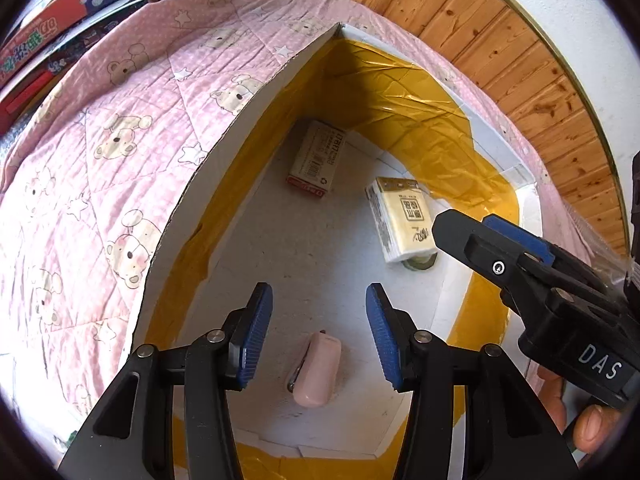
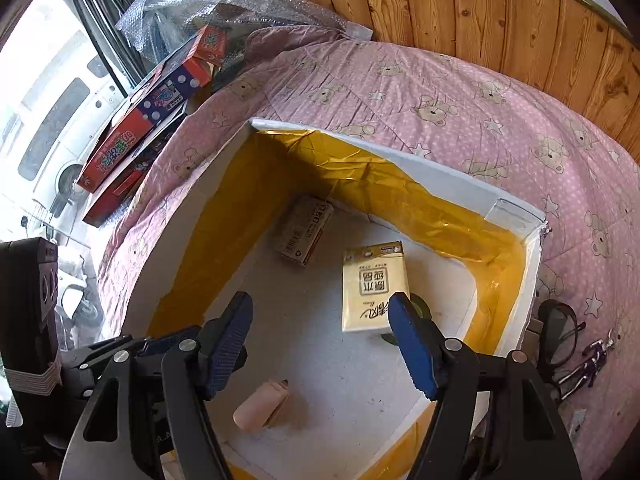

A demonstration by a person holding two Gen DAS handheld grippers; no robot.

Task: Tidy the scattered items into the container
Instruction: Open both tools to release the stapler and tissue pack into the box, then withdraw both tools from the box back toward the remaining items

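Both grippers are hanging over the white container (image 1: 240, 128), fingers spread wide and gripping nothing. The left gripper (image 1: 319, 332) is hovering above the pink case (image 1: 316, 372) at lower centre; the right gripper (image 2: 320, 344) is beside the tissue pack (image 2: 370, 284).

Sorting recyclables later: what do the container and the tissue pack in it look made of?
Container: looks like white foam board or cardboard, matte, with a raw cut rim; crinkly, glossy yellow tape or foil lines its walls. Tissue pack: soft, glossy printed plastic film over tissues, probably.
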